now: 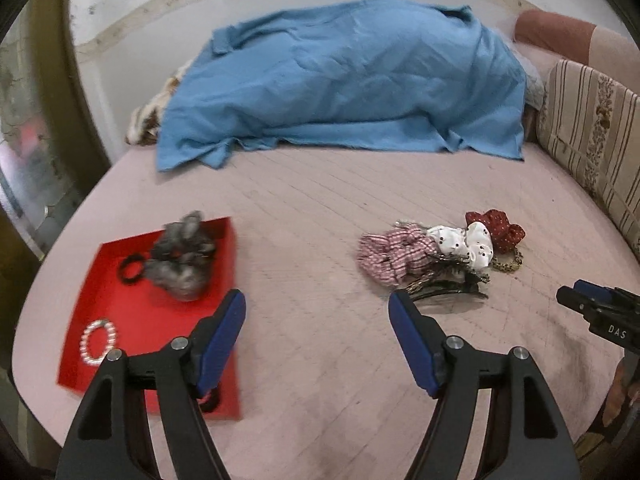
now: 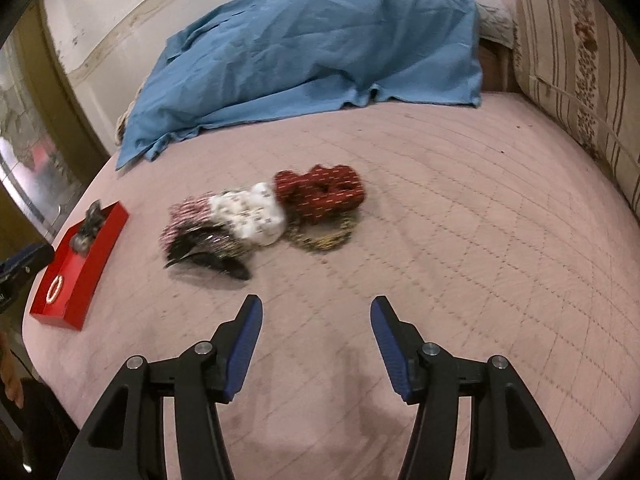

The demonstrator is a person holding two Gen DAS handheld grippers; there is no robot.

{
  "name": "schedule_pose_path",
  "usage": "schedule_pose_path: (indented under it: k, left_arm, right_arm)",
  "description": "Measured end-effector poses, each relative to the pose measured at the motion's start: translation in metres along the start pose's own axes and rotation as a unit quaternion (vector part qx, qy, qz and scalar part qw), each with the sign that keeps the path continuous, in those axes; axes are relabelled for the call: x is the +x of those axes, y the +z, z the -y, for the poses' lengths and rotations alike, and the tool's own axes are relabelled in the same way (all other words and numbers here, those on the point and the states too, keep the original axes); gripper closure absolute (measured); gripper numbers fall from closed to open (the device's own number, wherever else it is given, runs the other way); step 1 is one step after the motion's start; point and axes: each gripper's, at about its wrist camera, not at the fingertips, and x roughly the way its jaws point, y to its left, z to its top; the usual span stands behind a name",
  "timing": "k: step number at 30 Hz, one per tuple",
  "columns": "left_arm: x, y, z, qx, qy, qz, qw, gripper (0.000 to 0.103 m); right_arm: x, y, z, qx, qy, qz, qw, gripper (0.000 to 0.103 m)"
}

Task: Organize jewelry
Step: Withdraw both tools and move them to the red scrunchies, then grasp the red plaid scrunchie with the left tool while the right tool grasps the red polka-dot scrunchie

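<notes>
Both my left gripper (image 1: 317, 304) and right gripper (image 2: 316, 312) hang spread wide, holding nothing; the fabric scrunchie pile (image 2: 264, 212) lies on the pink quilt (image 2: 440, 240) (blurred), well apart from the shallow red tray (image 1: 132, 320).

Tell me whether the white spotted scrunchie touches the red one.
Touching. In the left wrist view the white spotted scrunchie overlaps the red scrunchie with no bedcover between; the right wrist view agrees.

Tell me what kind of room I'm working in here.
Most likely a bedroom: the work surface is a bed with a pink quilted cover, a rumpled blue blanket lies at its far side, and a striped floral bolster runs along the right edge.
</notes>
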Motion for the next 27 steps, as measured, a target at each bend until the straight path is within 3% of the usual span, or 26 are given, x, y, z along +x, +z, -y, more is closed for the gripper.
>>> schedule_pose_path:
  k: [7,14,27]
  left_arm:
    - [0.064,0.023,0.008,-0.038,-0.019,-0.059,0.9973,0.030]
    - [0.114,0.045,0.002,-0.103,-0.068,-0.101,0.9872,0.030]
    - [0.178,0.051,0.026,-0.103,-0.097,-0.147,0.9790,0.030]
  right_arm:
    - [0.025,0.019,0.033,0.030,0.004,0.008,1.000,0.042]
    - [0.055,0.051,0.043,0.065,0.045,0.028,0.996,0.042]
    - [0.106,0.073,0.062,0.122,0.087,0.014,0.989,0.042]
